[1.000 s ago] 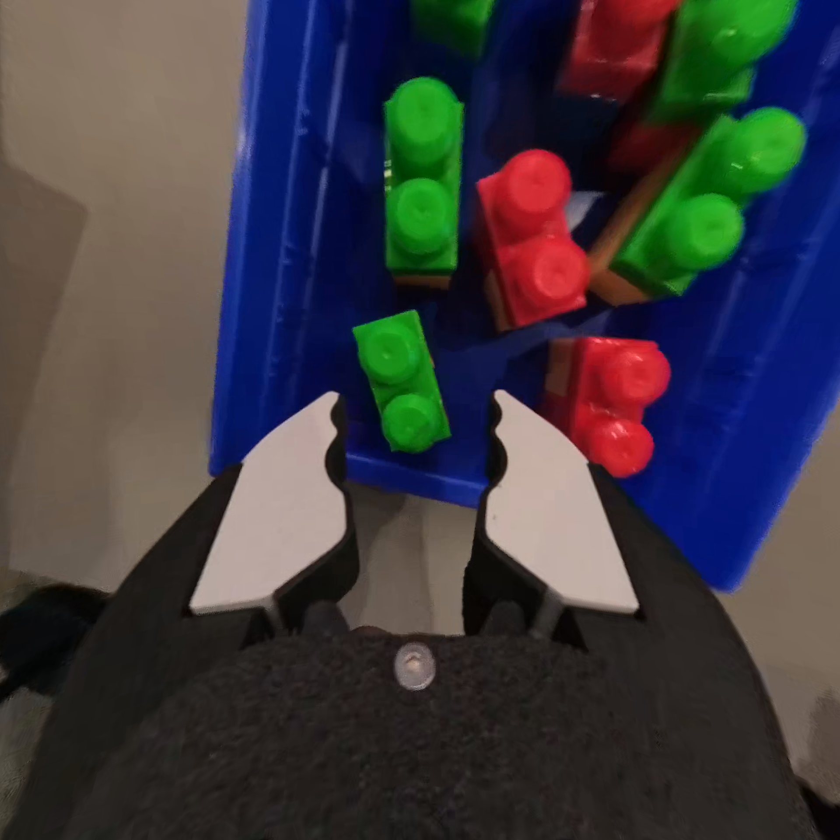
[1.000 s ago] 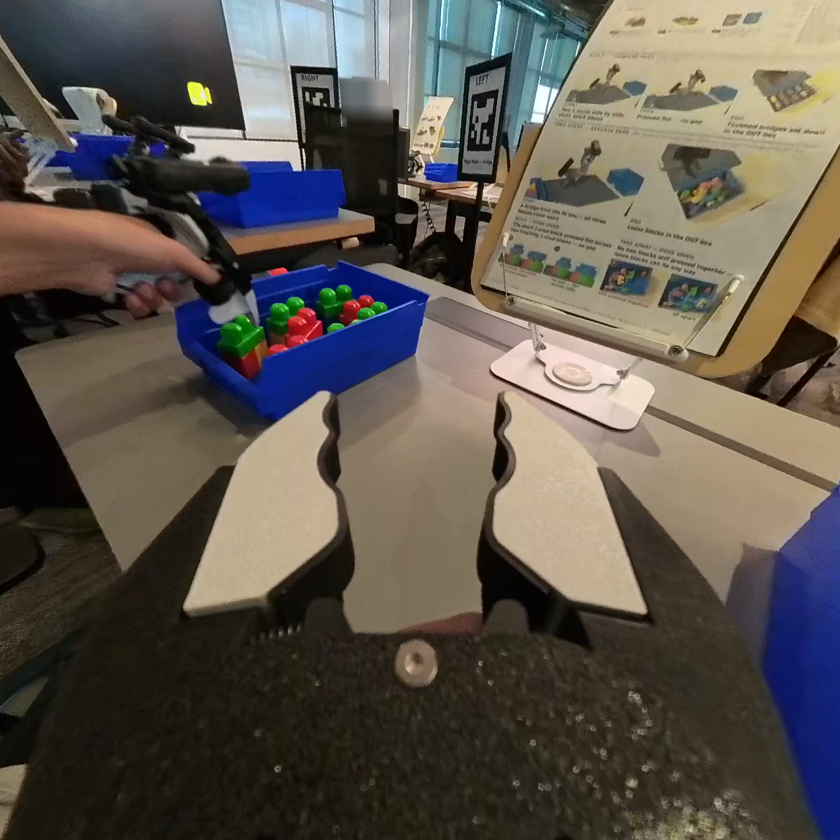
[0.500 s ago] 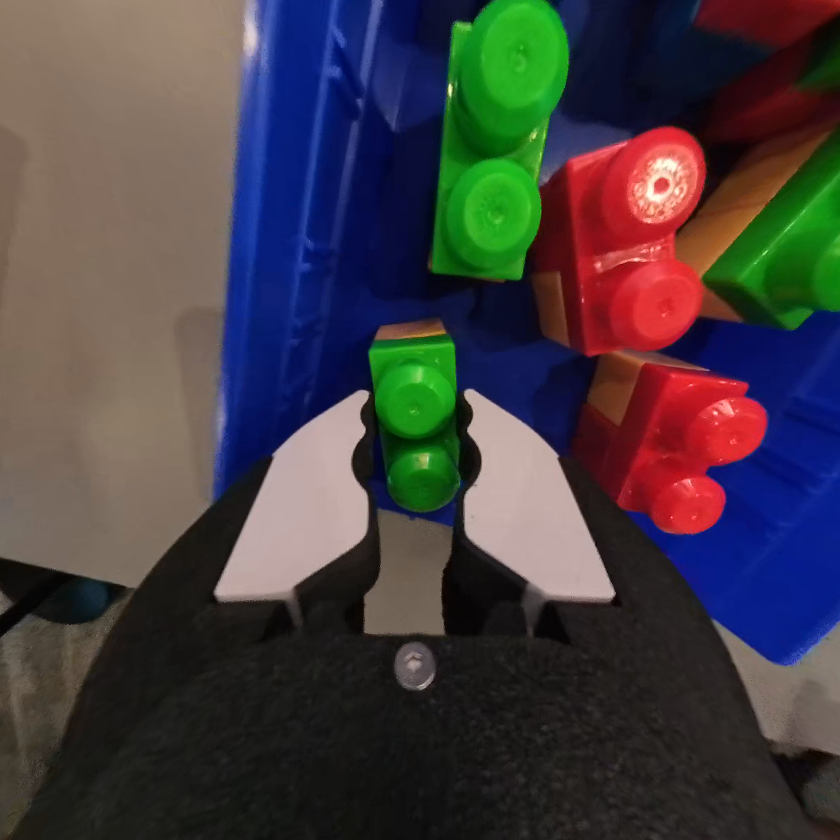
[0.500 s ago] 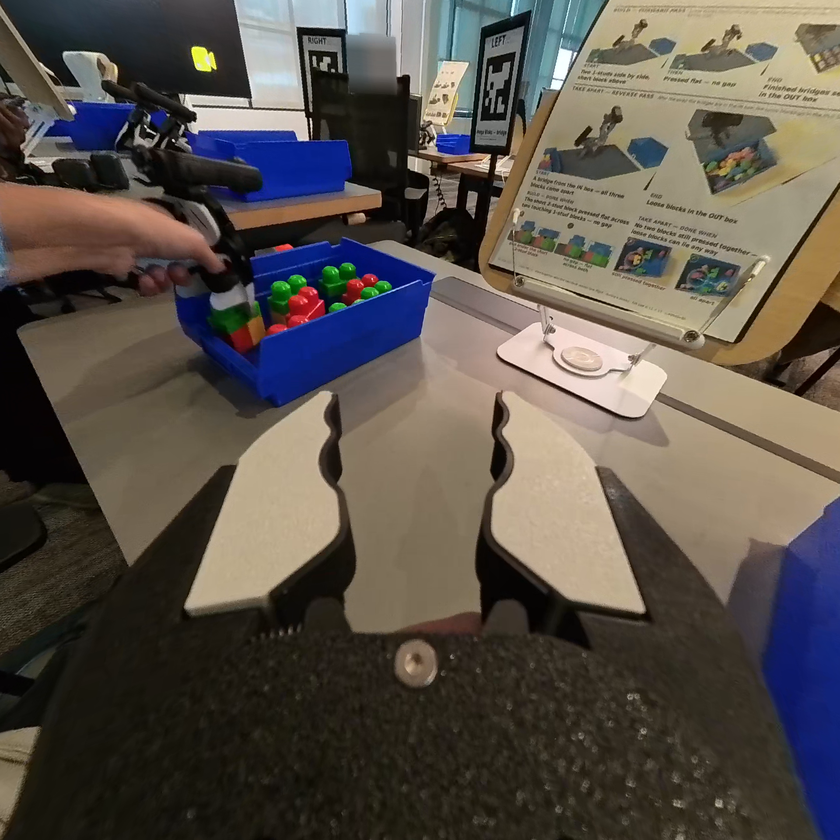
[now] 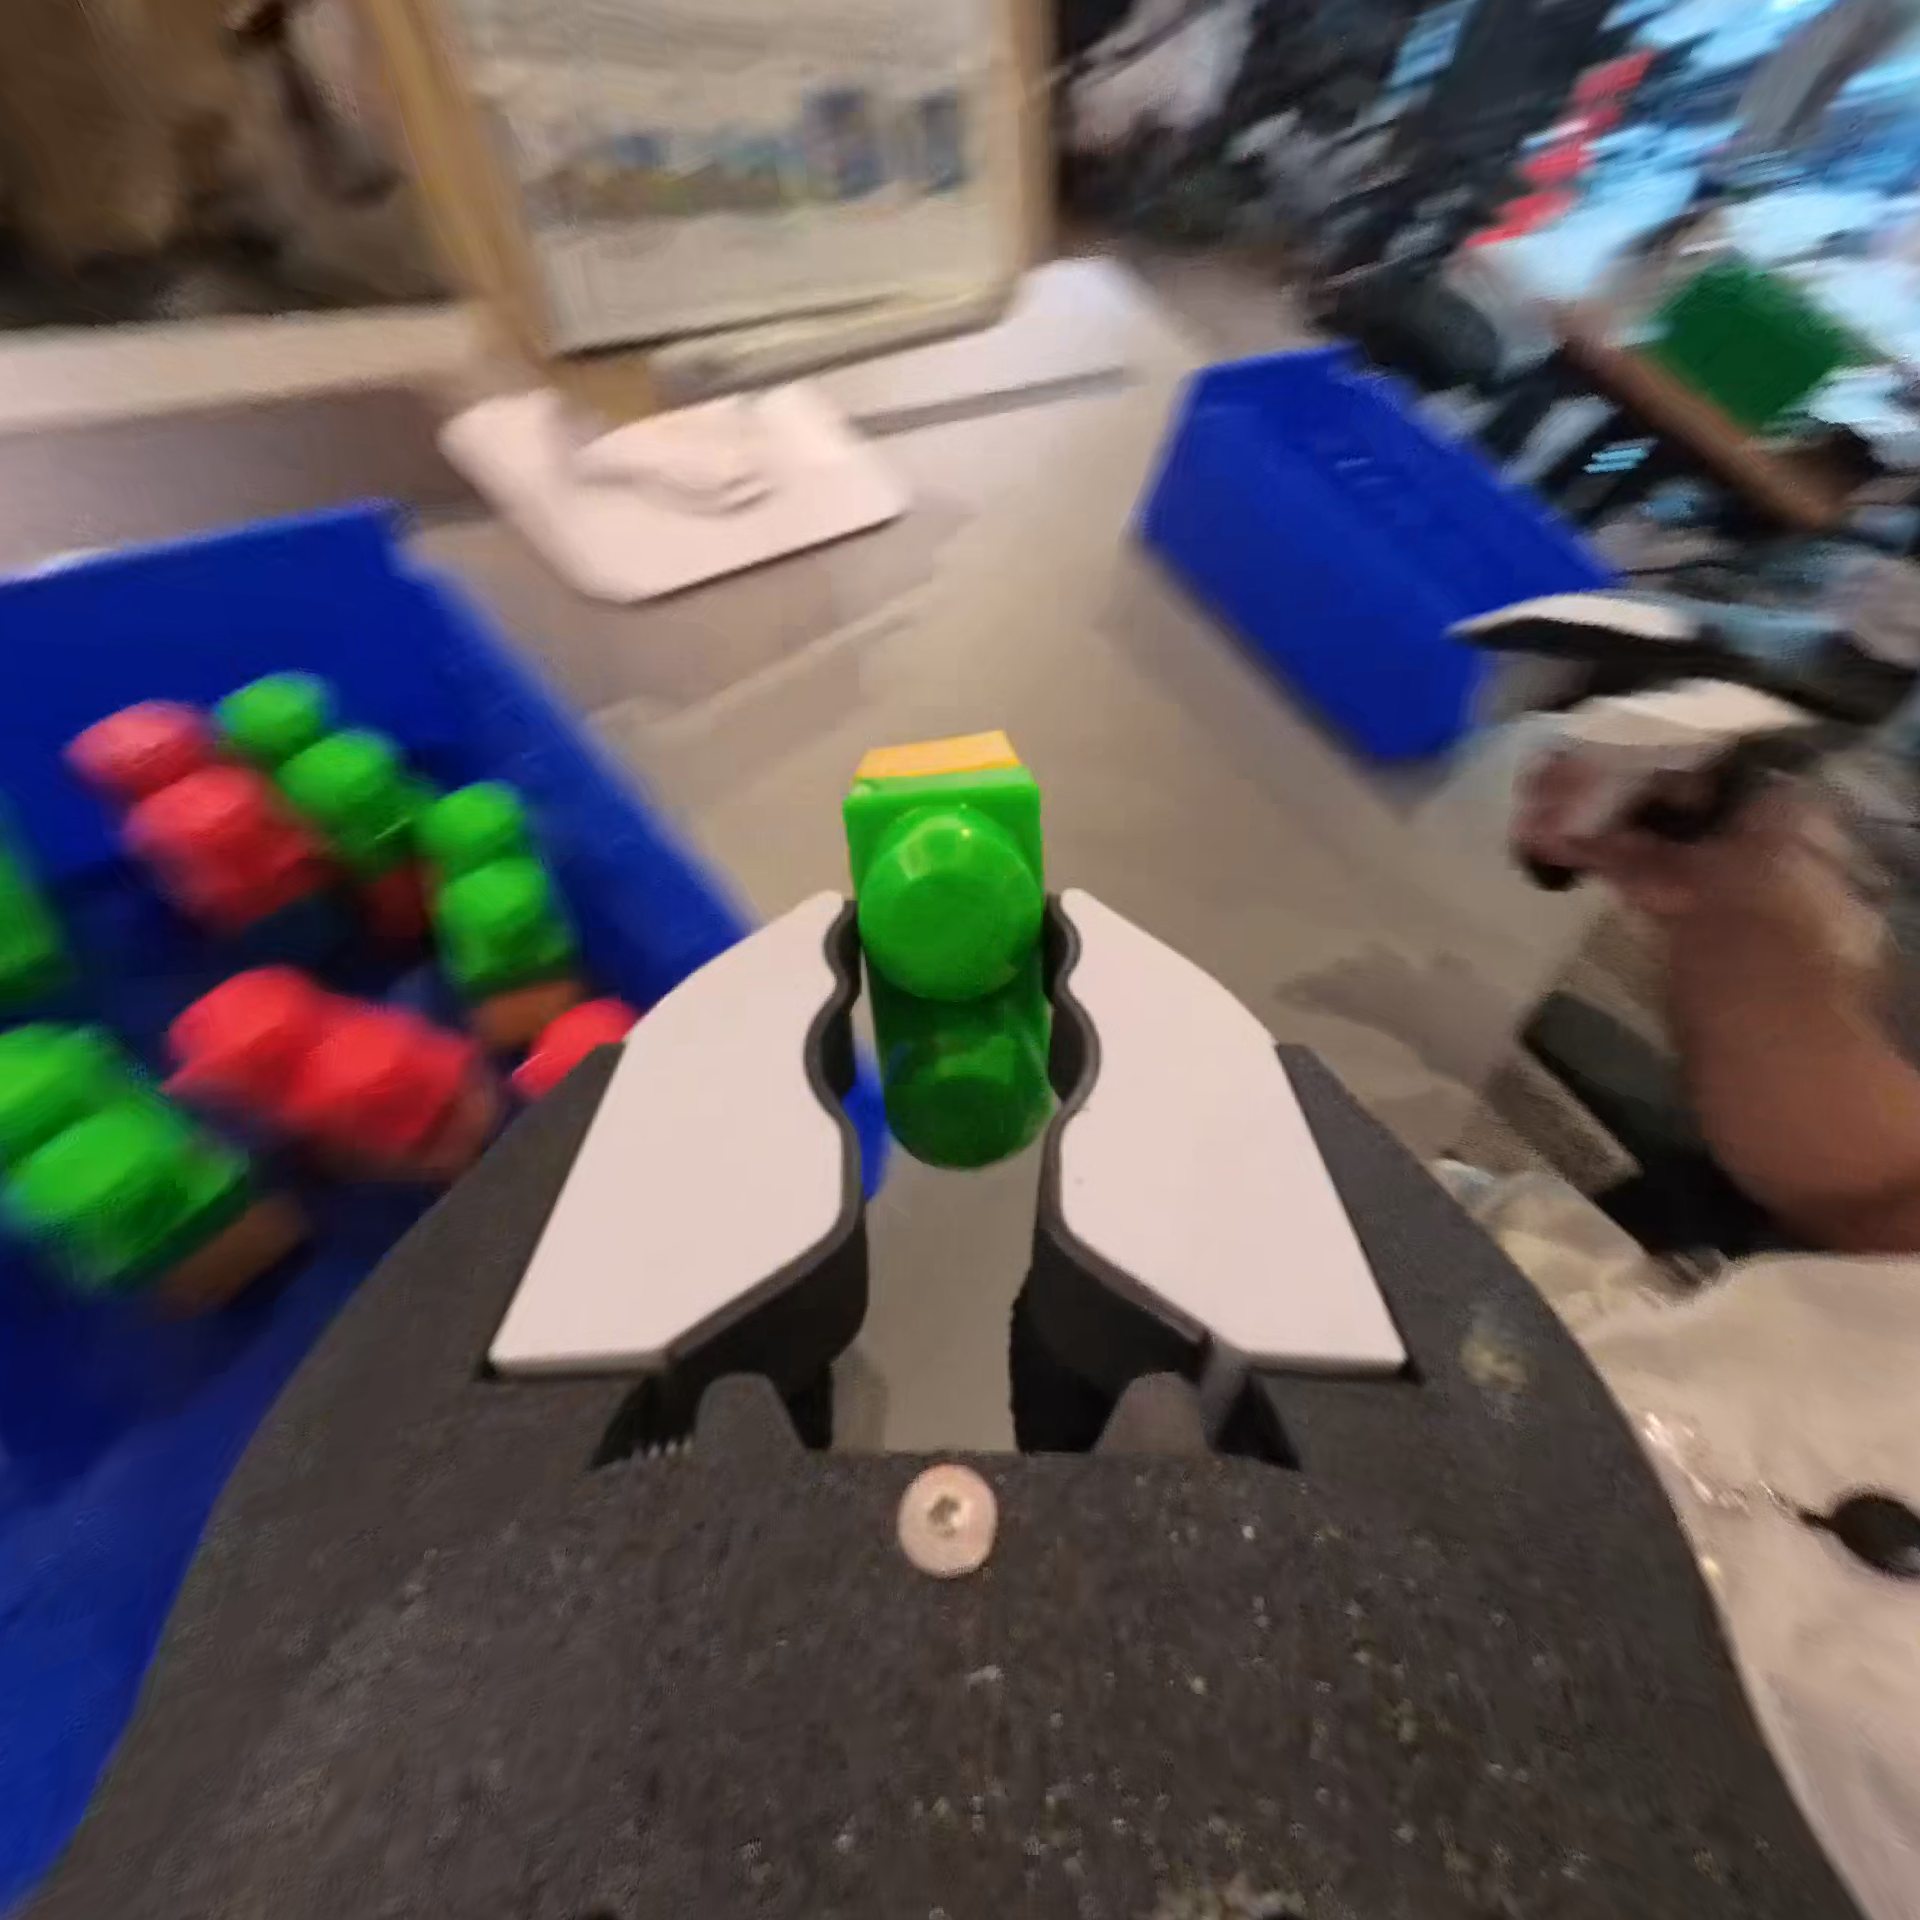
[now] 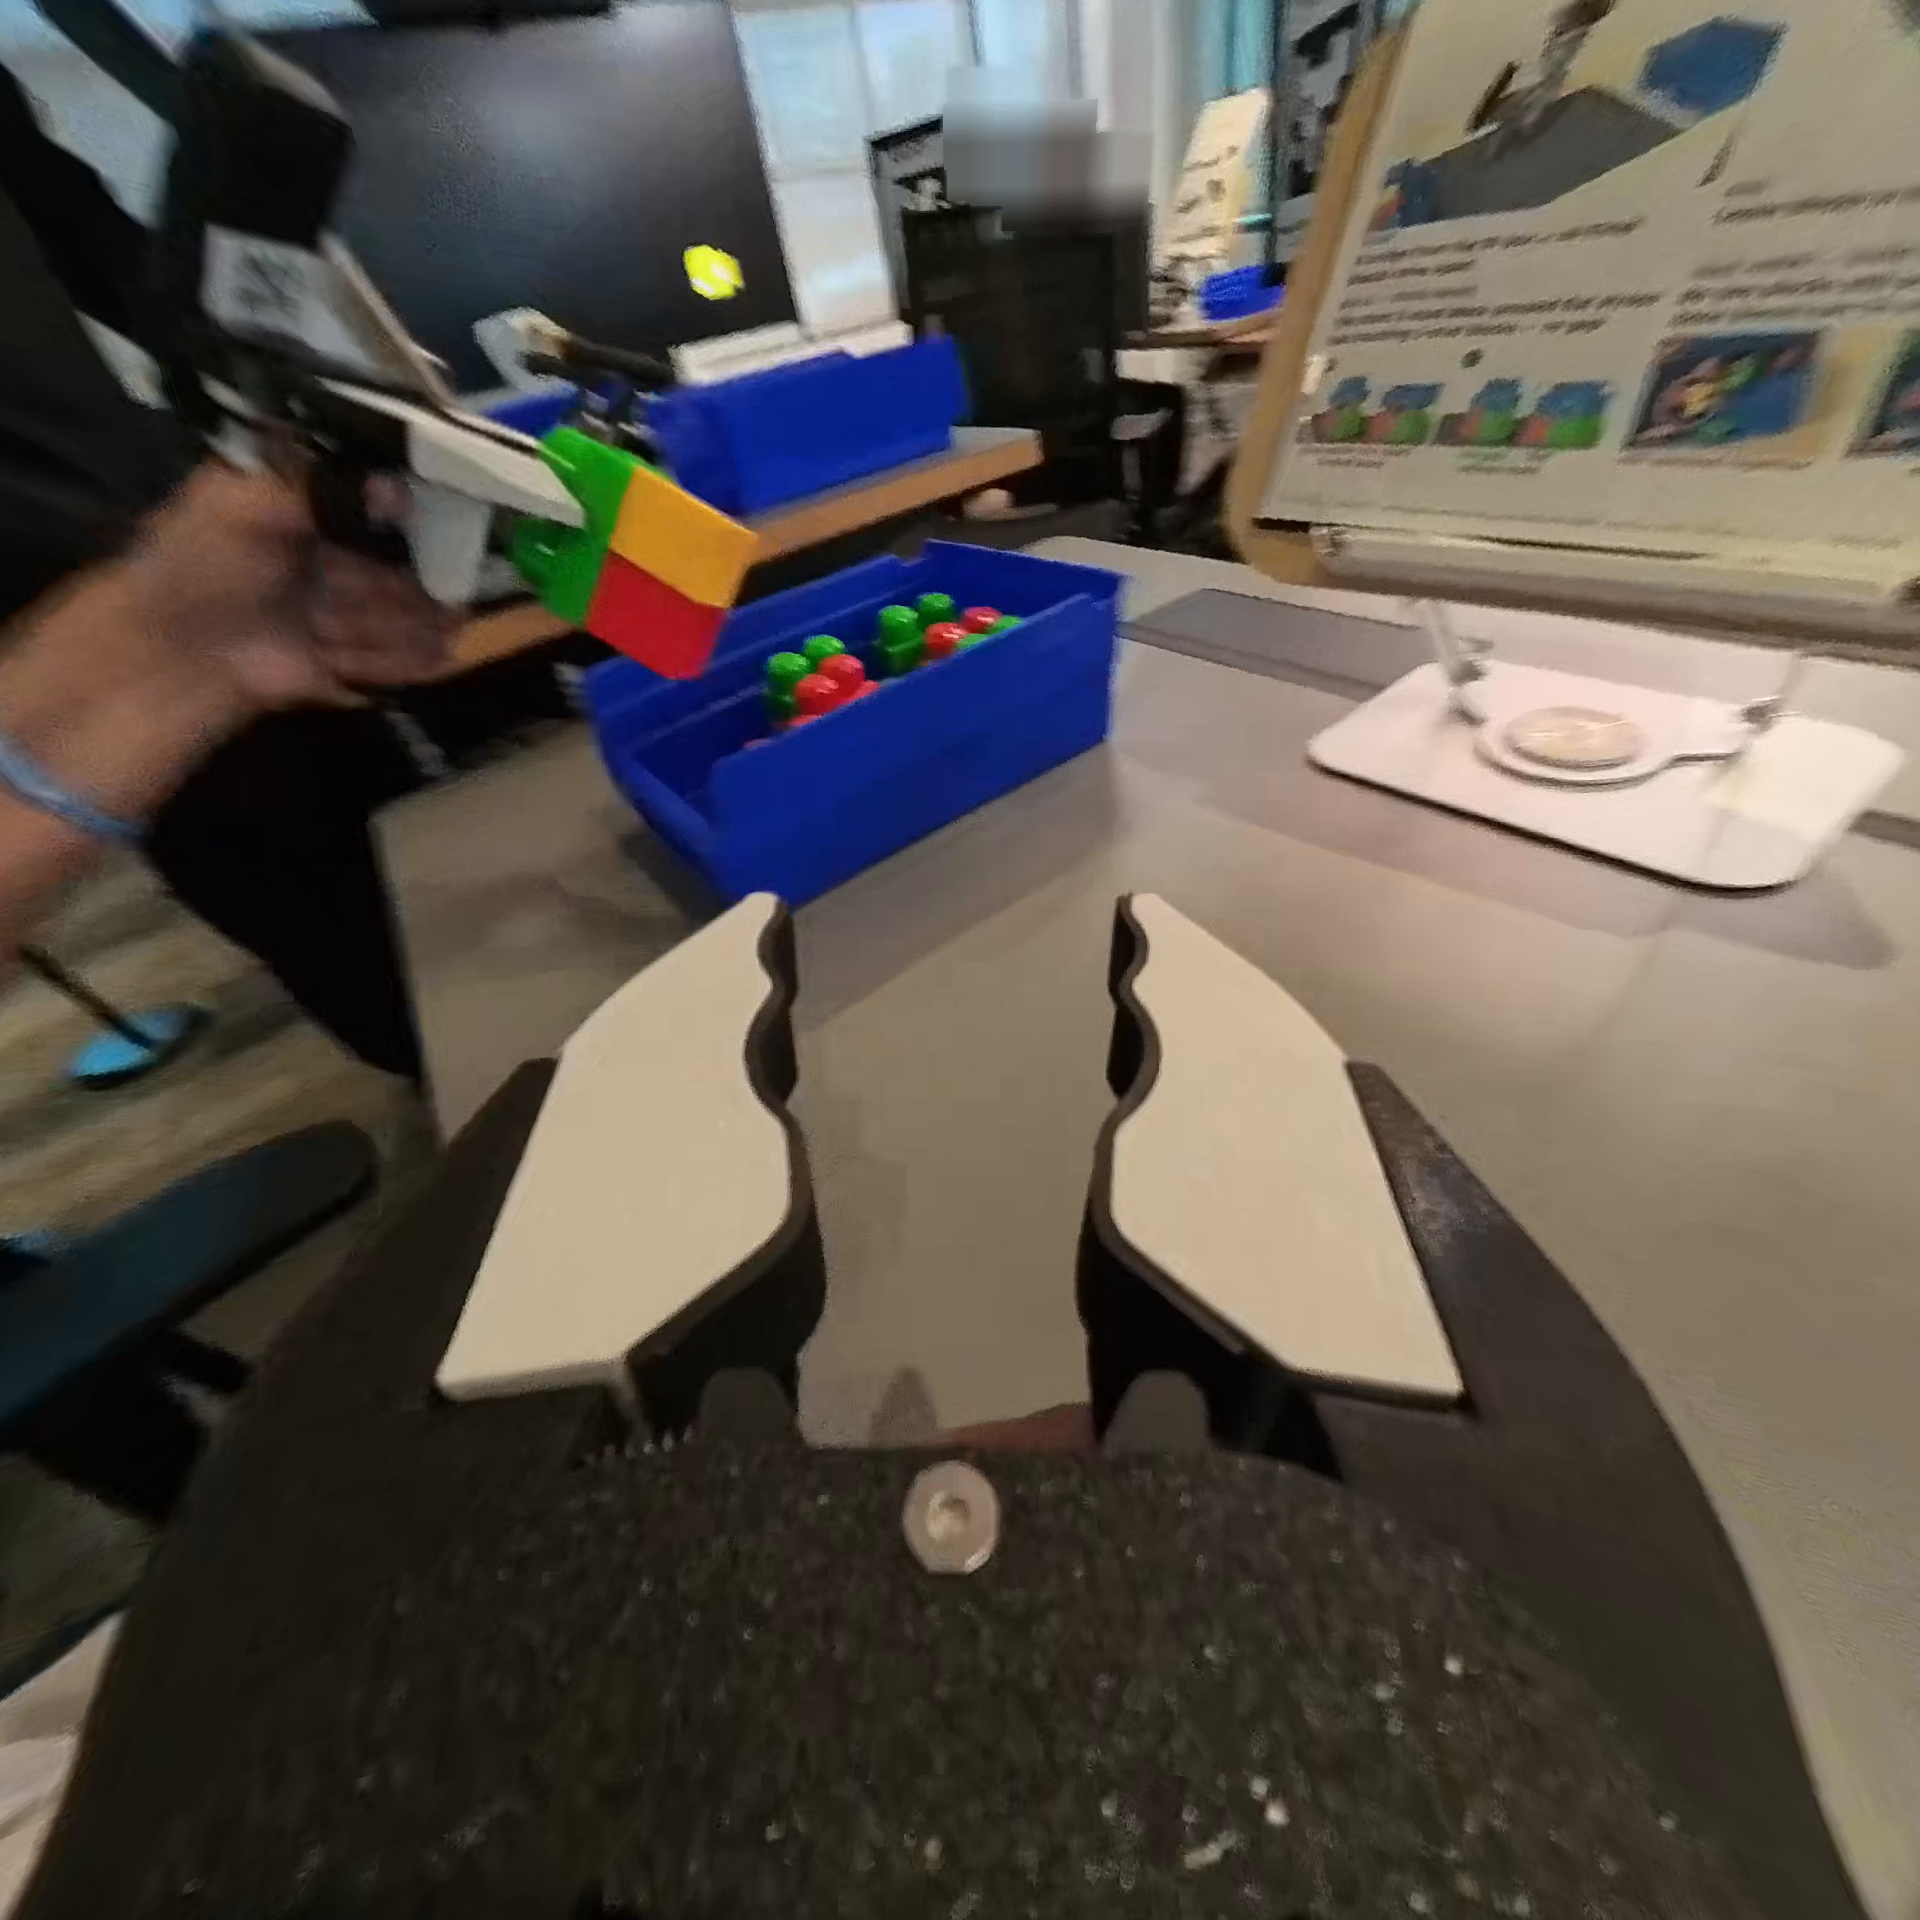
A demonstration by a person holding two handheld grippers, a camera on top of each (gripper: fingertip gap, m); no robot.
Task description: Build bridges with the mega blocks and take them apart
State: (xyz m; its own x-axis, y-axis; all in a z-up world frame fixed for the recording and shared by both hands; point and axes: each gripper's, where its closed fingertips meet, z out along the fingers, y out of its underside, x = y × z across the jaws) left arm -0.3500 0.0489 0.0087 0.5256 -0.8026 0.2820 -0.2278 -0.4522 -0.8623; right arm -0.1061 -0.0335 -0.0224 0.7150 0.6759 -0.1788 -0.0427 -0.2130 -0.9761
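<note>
Up off the tabletop (image 6: 1455,1039), the left tongs (image 5: 951,935) pinch a green block (image 5: 951,935) by its sides, studs toward the camera; seen from the right wrist it carries orange and red pieces on its far end. At about ten o'clock sits the blue bin (image 5: 312,623) of loose red and green blocks. Meanwhile the right tongs (image 6: 951,914) hang spread and empty over the tabletop

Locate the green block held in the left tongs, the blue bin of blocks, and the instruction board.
green block (image 5: 951,914), left wrist view, front stud
blue bin (image 6: 914,774), right wrist view, near wall
instruction board (image 6: 1621,270), right wrist view, printed face
</note>
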